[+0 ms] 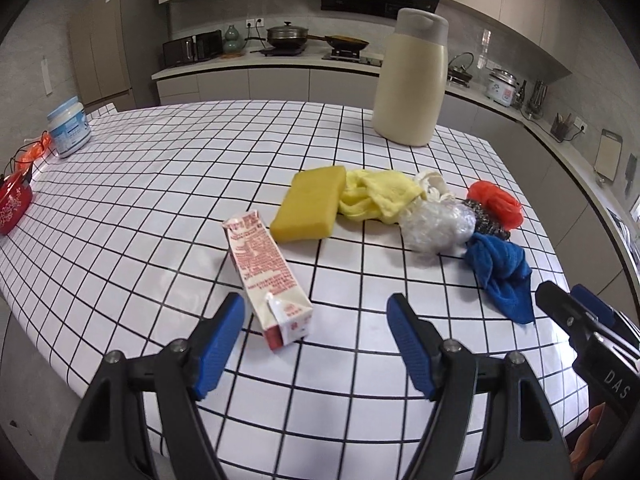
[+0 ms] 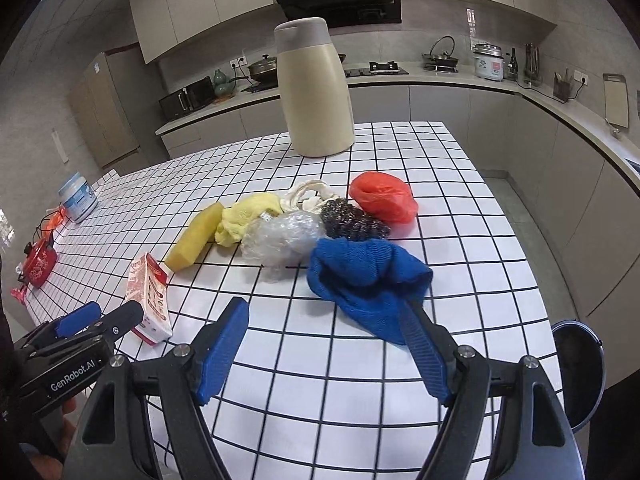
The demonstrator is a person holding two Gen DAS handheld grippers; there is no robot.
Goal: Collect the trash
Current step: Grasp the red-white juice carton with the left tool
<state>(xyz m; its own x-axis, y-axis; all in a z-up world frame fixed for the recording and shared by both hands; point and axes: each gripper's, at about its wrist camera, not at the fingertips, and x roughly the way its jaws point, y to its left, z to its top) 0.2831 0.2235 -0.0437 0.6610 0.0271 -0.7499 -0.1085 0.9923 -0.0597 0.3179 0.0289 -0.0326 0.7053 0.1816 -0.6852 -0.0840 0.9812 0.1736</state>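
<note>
Nearest, the left gripper (image 1: 316, 312) and the right gripper (image 2: 326, 334) both stand wide open and hold nothing above the checked table (image 1: 160, 208), the left one lined up on the milk carton (image 1: 268, 276) lying on its side, the right one just short of the blue cloth (image 2: 368, 276). The carton looks light and fairly stiff, though likely to crush if squeezed hard, so it is best pinched across its narrow faces near the middle. Farther back, among the sponge (image 1: 310, 204) and cloths, the crumpled clear plastic (image 2: 284, 238) and the red plastic bag (image 2: 384, 198) look weightless, soft and slippery, and probably want a deep pinch into the bulk.
</note>
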